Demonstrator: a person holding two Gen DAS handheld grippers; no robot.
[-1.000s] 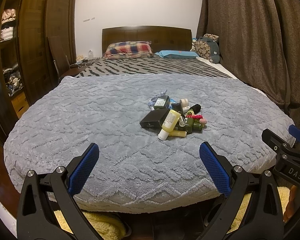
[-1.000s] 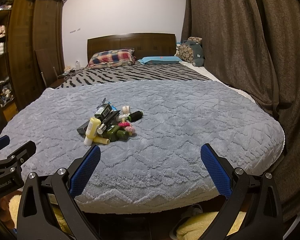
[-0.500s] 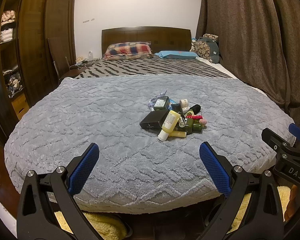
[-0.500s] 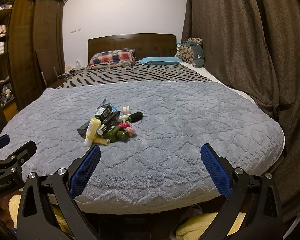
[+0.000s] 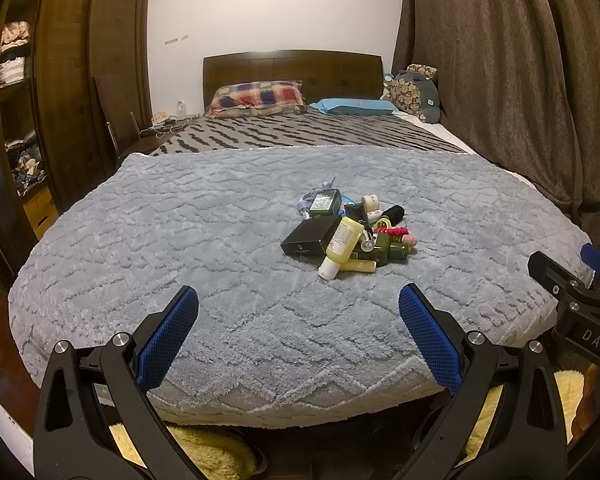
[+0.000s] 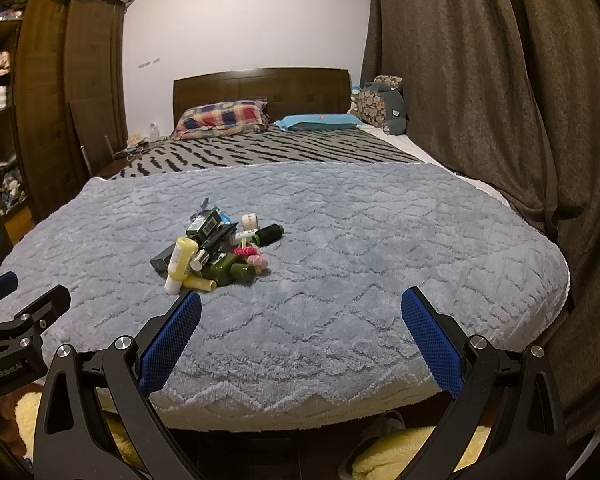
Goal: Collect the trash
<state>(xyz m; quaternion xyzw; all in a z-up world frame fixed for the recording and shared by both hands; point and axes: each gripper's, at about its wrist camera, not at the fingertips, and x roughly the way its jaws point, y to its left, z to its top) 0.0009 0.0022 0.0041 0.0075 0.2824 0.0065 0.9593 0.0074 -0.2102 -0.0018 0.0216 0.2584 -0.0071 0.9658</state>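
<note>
Both tongs wide, empty: left gripper (image 5: 298, 322), right gripper (image 6: 300, 326). Small cluttered trash pile (image 5: 350, 234) far on fluffy grey blanket (image 5: 180, 248); round bottles may roll if nudged.

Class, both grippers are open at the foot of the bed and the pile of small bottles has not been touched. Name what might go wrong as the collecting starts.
1. The yellow bottle leans across the black box and the green bottles; pulling it first may scatter the heap.
2. The round black bottle lies on its side and could roll across the grey blanket.
3. The left gripper and right gripper sit close together, so both reaching for the pile might collide.
</note>
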